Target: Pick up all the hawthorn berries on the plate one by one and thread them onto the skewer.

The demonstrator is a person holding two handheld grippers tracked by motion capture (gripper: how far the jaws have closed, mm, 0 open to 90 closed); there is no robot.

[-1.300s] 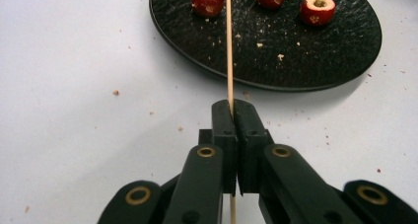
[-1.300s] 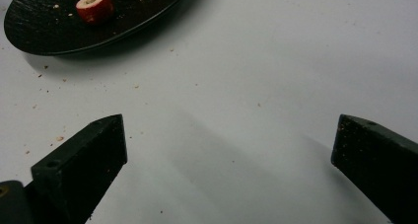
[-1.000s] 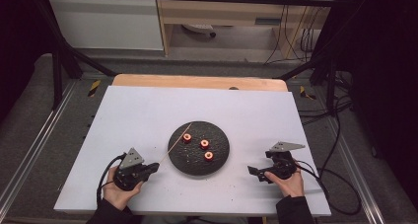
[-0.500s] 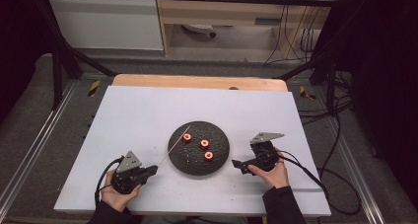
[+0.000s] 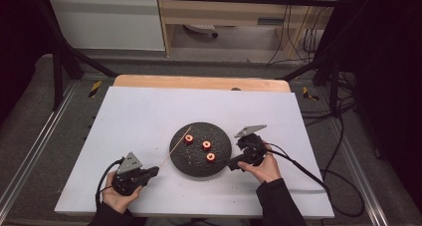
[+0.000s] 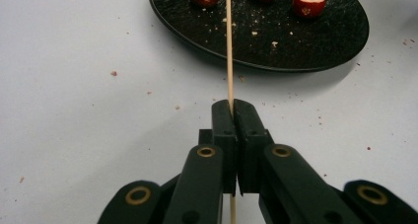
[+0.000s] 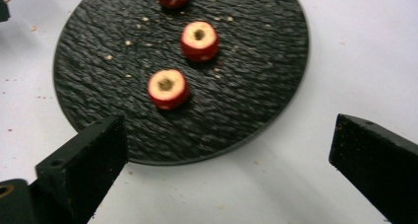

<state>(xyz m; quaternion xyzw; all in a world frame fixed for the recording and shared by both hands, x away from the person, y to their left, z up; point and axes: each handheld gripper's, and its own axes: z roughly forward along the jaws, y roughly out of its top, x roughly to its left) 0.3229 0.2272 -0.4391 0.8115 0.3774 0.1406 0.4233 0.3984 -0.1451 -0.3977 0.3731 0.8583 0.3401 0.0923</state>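
We note the near end of the wooden skewer (image 6: 229, 51) is cut off at the bottom edge of the left gripper view, and its far tip runs out past the top edge there. From the high view the skewer (image 5: 175, 147) is a thin pale line, hard to follow near the jaws.

Left gripper (image 6: 231, 108): jaws pressed together on the skewer, no gap between them. It sits at the near left of the white table (image 5: 139, 116), hand on it.

Right gripper (image 7: 224, 145): jaws spread wide, nothing between them, touching nothing. It hangs over the near right edge of the black plate (image 7: 256, 86). From above, we see it (image 5: 234, 164) just beside the plate's rim.

Skewer's long axis runs from the left gripper up and away toward the plate, its far end over the plate's left part, close to the farthest of three cored red fruit pieces (image 5: 188, 139). The other two pieces (image 7: 198, 40) lie in a row toward the right gripper.
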